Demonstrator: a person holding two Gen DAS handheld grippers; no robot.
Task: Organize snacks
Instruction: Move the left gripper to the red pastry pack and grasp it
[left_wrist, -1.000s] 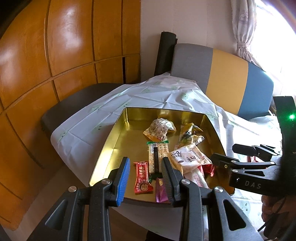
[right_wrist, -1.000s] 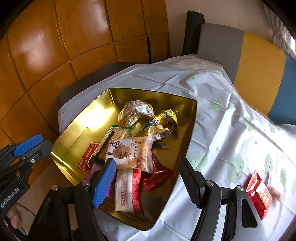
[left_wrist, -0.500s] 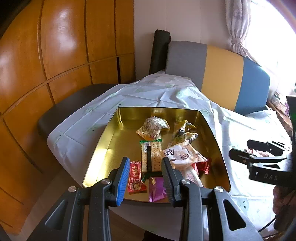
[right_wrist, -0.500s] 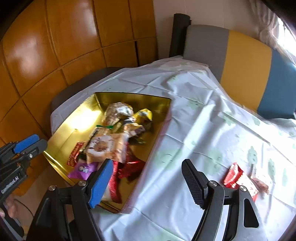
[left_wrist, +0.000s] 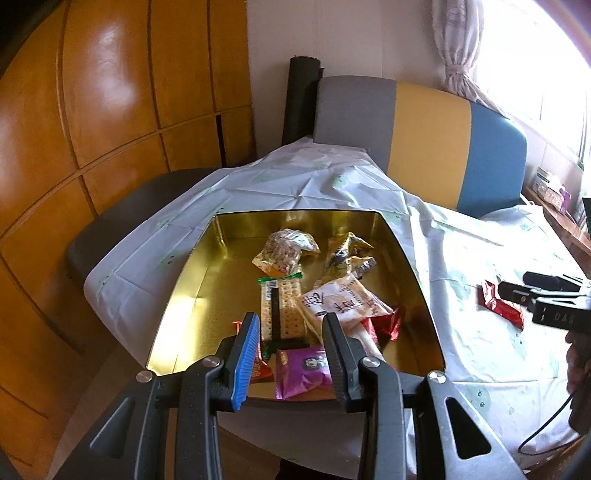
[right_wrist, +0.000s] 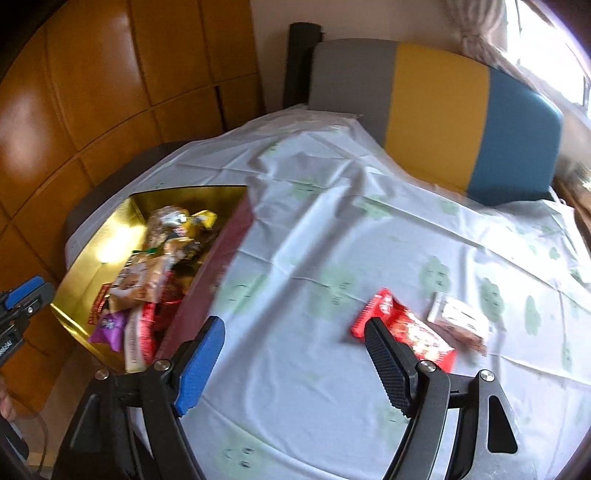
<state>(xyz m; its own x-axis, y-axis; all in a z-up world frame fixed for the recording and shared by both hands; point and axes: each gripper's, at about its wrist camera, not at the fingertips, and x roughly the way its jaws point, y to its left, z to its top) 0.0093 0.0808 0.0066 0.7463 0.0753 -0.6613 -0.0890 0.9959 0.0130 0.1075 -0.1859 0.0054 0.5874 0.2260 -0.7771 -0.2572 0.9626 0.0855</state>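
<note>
A gold tin (left_wrist: 221, 258) on the table holds several snacks: a cracker packet (left_wrist: 280, 306), a purple packet (left_wrist: 301, 371), a white packet with red characters (left_wrist: 340, 301) and yellow packets (left_wrist: 347, 251). My left gripper (left_wrist: 290, 332) hovers over the tin's near edge, jaws partly apart with nothing between them. My right gripper (right_wrist: 293, 328) is over the bare cloth to the right of the tin (right_wrist: 92, 254). Its jaws are opening and empty. A red packet (right_wrist: 402, 328) lies just beyond its black finger, with a pale packet (right_wrist: 458, 321) beside it.
A white tablecloth with green prints (right_wrist: 332, 240) covers the table. A chair with a grey, yellow and blue back (right_wrist: 436, 92) stands at the far side, and a dark seat (left_wrist: 122, 221) at the left. Wooden wall panels (left_wrist: 110, 92) are behind.
My right gripper has swung right, off the tin and over the cloth toward the red packet, and its jaws have widened. My left gripper has barely shifted over the tin.
</note>
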